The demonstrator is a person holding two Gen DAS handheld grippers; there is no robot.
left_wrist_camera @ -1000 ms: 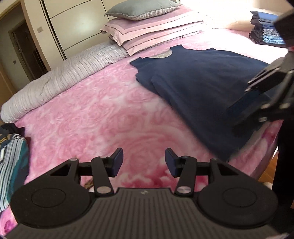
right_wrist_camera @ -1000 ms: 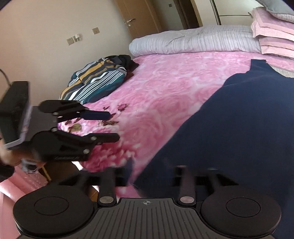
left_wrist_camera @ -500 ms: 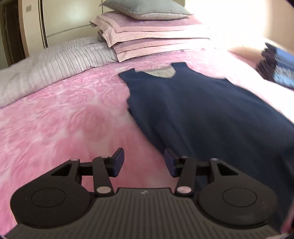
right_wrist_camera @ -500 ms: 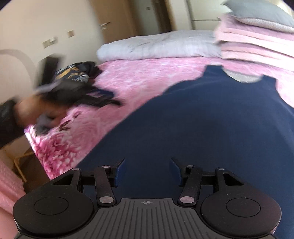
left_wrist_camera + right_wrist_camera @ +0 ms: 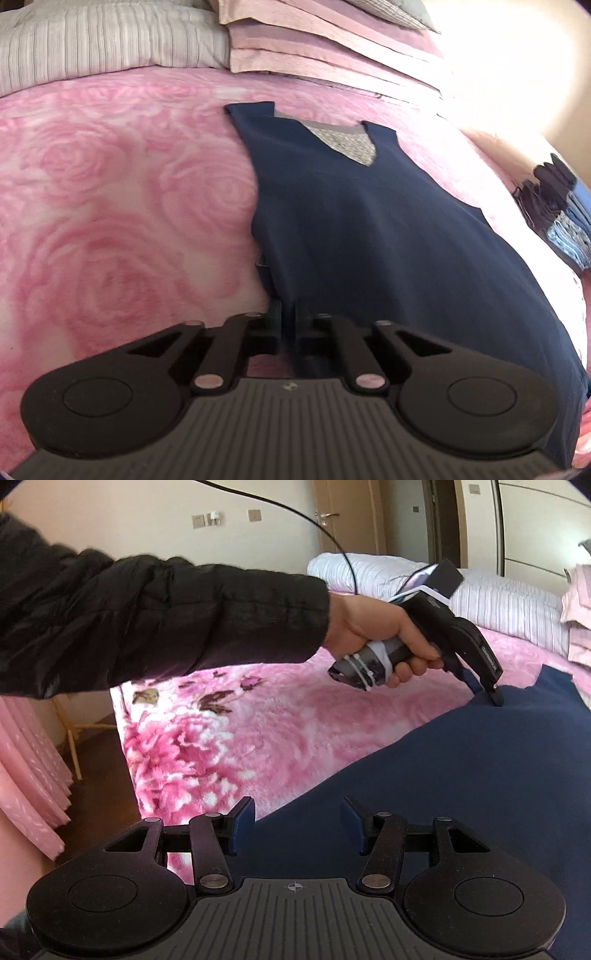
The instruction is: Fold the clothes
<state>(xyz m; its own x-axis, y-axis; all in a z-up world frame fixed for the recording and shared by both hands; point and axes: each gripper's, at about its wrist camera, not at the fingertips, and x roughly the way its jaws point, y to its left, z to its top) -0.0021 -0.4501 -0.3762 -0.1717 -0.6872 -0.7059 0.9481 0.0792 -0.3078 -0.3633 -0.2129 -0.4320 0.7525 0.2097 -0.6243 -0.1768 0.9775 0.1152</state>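
Navy cloth is spread flat over the pink rose blanket (image 5: 110,206), and that is the garment being worked on: a sleeveless dress (image 5: 369,229) with a grey patterned patch showing at its neckline. It lies lengthwise on the bed, neck toward the pillows (image 5: 314,48) and hem toward the bed's near edge.

From the left wrist view, the left gripper (image 5: 289,328) sits at the dress's left side edge, its two fingers drawn close together with a fold of navy fabric pinched between them. The right wrist view shows the same tool from the side: a left hand (image 5: 384,635) in a black jacket sleeve (image 5: 155,620) grips the handle, and the fingertips press down onto the cloth right at its edge, where navy meets pink. A black cable (image 5: 332,542) loops up from the tool toward the wall.

Closer to the hem, the right gripper (image 5: 297,827) hangs over the dress with its fingers spread wide and nothing between them. Its left finger (image 5: 242,821) lines up with the border of the dress and the blanket, while the other is over navy fabric.

Beyond the dress, a striped white quilt (image 5: 110,40) lies rolled along the head of the bed beside the stacked pink pillows. Off to the far right sits a pile of folded clothes (image 5: 557,210) in dark and light blue. A pink curtain (image 5: 26,760) hangs past the bed's corner, and a wooden door (image 5: 347,517) stands in the far wall.
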